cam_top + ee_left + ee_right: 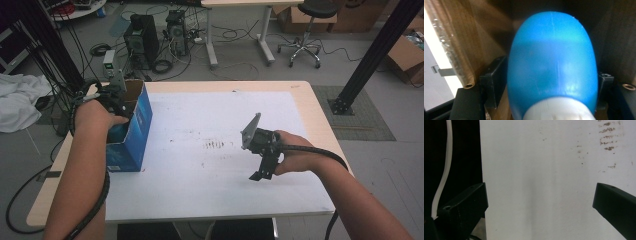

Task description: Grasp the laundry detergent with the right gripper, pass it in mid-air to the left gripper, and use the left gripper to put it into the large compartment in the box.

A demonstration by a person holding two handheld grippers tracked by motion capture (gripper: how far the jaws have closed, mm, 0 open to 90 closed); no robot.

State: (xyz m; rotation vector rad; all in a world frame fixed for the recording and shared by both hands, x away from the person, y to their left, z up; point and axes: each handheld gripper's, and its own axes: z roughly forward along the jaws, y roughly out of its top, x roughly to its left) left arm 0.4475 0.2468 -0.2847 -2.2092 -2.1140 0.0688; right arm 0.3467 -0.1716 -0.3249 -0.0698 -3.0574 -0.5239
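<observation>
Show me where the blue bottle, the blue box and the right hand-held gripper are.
blue bottle (552, 65), left gripper view, middle of its blue body.
blue box (137, 132), high view, its blue side wall.
right hand-held gripper (261, 174), high view, between its jaw tips.

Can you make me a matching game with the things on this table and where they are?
Things:
1. blue bottle
2. blue box
3. right gripper
4. brown smudges

Places or states:
A. stands at the table's left edge
B. marks in the middle of the white sheet
C. held between the left gripper's jaws inside the box
D. open, holding nothing, over the sheet

Pairs: 1-C, 2-A, 3-D, 4-B
</observation>
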